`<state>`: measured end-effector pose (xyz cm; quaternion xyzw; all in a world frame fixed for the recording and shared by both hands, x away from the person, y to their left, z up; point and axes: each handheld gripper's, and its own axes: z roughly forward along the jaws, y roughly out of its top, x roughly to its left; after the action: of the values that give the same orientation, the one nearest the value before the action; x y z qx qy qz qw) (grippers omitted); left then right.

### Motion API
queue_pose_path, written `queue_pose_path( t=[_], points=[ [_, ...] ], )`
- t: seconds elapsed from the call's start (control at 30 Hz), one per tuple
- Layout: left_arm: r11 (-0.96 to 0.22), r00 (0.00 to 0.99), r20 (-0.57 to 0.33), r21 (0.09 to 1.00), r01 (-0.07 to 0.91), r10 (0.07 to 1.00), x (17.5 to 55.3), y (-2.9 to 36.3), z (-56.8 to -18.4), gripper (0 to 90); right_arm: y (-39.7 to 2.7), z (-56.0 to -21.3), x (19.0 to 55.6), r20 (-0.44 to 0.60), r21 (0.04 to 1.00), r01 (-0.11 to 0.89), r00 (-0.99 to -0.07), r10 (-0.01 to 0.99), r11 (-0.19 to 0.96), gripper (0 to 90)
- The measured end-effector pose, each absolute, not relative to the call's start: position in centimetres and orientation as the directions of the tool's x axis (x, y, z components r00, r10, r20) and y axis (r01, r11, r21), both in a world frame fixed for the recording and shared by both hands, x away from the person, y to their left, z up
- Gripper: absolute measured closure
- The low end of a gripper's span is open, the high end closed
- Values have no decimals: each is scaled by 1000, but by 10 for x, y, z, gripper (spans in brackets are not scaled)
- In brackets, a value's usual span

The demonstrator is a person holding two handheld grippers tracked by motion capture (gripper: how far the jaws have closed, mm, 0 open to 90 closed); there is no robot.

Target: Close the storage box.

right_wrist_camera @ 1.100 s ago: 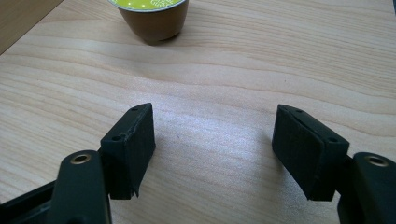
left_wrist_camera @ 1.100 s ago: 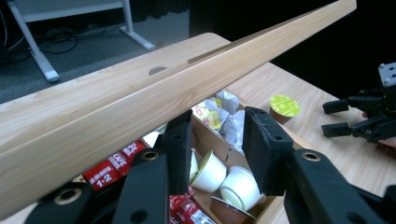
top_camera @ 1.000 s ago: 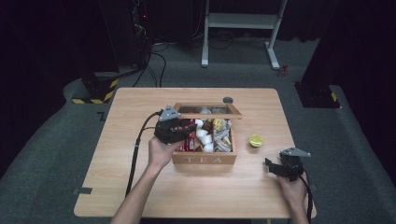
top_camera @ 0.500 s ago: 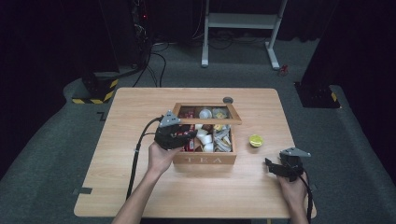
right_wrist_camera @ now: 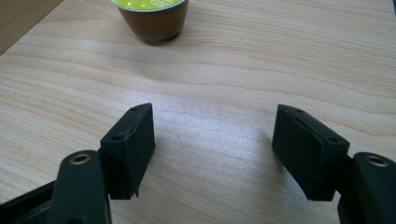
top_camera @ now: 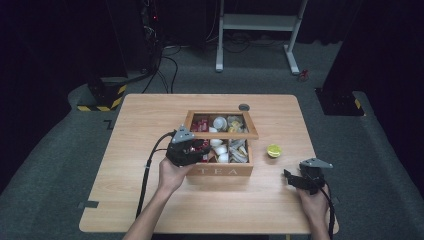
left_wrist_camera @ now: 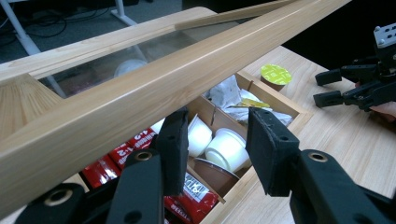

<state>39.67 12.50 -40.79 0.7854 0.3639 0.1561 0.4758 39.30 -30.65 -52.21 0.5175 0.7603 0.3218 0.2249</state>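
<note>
- The left gripper point(top_camera: 192, 149) sits at the near left corner of the wooden tea box point(top_camera: 220, 170), held in the person's left hand point(top_camera: 172, 175), with its black cable trailing toward the near left of the table point(top_camera: 140, 125).
- In the left gripper view its two black jaws stand apart with nothing pressed between the pads; beyond the gap lie the box's compartments. The grip is released.
- The tea box stands near the middle of the table, its front panel marked TEA facing the person.
- Its glass-paned lid point(left_wrist_camera: 154, 88) is raised and tilted. In the left gripper view the lid's near wooden rail crosses just above the jaws; whether the gripper touches it I cannot tell.
- Inside the box, red sachets point(left_wrist_camera: 126, 154) fill the left compartment. White cups point(left_wrist_camera: 226, 150) and a brown capsule point(left_wrist_camera: 210, 171) lie in the middle one. Crumpled pale packets point(left_wrist_camera: 229, 95) lie in the right one.
- A capsule with a yellow-green lid point(top_camera: 273, 150) stands upright on the bare table just right of the box, apart from it.
- A small dark round fitting point(top_camera: 244, 107) is set in the tabletop just beyond the far side of the box.
- The right gripper point(top_camera: 295, 181) rests near the near right edge of the table, held in the person's right hand point(top_camera: 312, 205), well apart from the box.
- In the right gripper view its jaws are spread wide over bare wood with nothing between them, so it is released. The yellow-green capsule point(right_wrist_camera: 149, 16) stands ahead of them, clear of both pads.
</note>
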Motion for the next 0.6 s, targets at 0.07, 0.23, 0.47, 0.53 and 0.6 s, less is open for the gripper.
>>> queue_pose_path(
  t=[0.07, 0.23, 0.47, 0.53, 0.6],
  points=[
    [-284, 688, -105, 858, 427, 718, 396, 125, -410, 595, -307, -522, 393, -9, 722, 642, -363, 932, 258, 300],
    [-285, 692, -112, 856, 432, 713, 393, 125, -416, 594, -307, -522, 393, -9, 722, 642, -363, 932, 258, 300],
    [-295, 693, -114, 847, 442, 712, 388, 125, -426, 595, -306, -522, 393, -9, 722, 642, -363, 932, 257, 300],
    [-292, 693, -121, 846, 447, 710, 387, 125, -429, 595, -306, -522, 393, -9, 722, 642, -363, 932, 257, 300],
    [-293, 694, -121, 845, 448, 710, 386, 125, -431, 595, -306, -522, 393, -9, 722, 642, -363, 932, 257, 300]
  ],
)
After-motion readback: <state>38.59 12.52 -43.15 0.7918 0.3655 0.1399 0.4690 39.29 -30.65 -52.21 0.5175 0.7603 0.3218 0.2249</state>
